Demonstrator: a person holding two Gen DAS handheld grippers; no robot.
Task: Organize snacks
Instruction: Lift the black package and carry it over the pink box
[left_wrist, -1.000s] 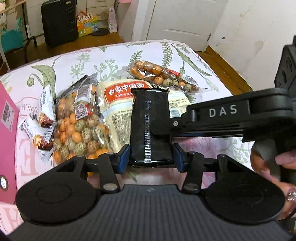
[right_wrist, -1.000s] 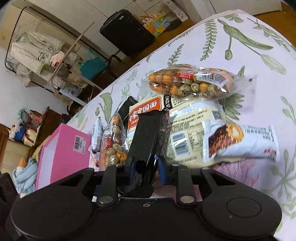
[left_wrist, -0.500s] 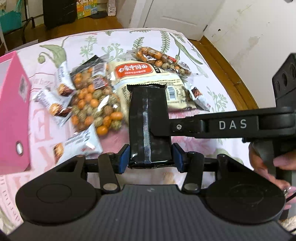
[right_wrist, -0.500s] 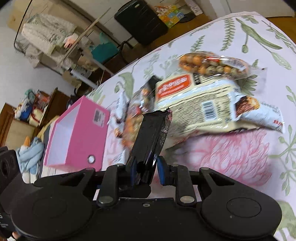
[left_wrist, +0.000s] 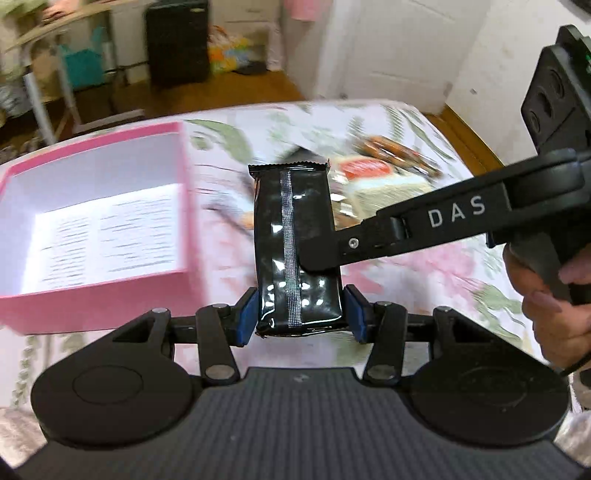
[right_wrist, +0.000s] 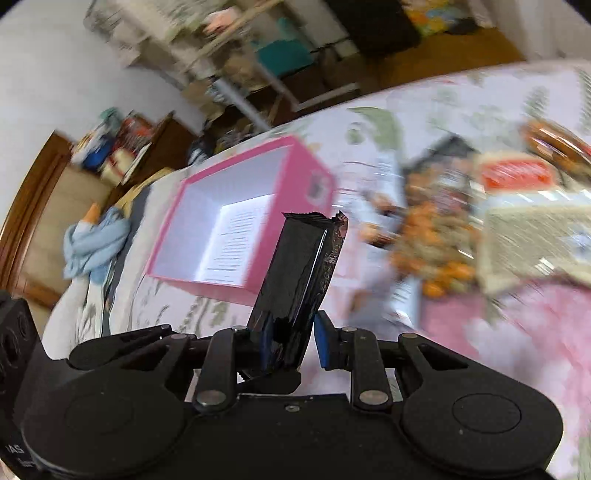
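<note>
A black snack packet (left_wrist: 295, 243) with a silver seam is held in the air between both grippers. My left gripper (left_wrist: 300, 312) is shut on its near end. My right gripper (right_wrist: 293, 341) grips the same packet (right_wrist: 301, 266) edge-on; its arm reaches in from the right in the left wrist view (left_wrist: 436, 229). An open pink box (left_wrist: 96, 221) with a white inside sits on the flowered cloth to the left of the packet; it also shows in the right wrist view (right_wrist: 236, 218), just beyond the packet.
Blurred snack bags lie on the cloth to the right: a red-labelled noodle pack (right_wrist: 517, 173), a bag of orange and green nuts (right_wrist: 428, 236), and another nut bag (left_wrist: 399, 151). A black suitcase (left_wrist: 177, 40) and a rack stand on the floor behind.
Both grippers have carried the black packet leftwards, away from the snack pile. The pink box is now close beside it and its open inside faces the cameras.
</note>
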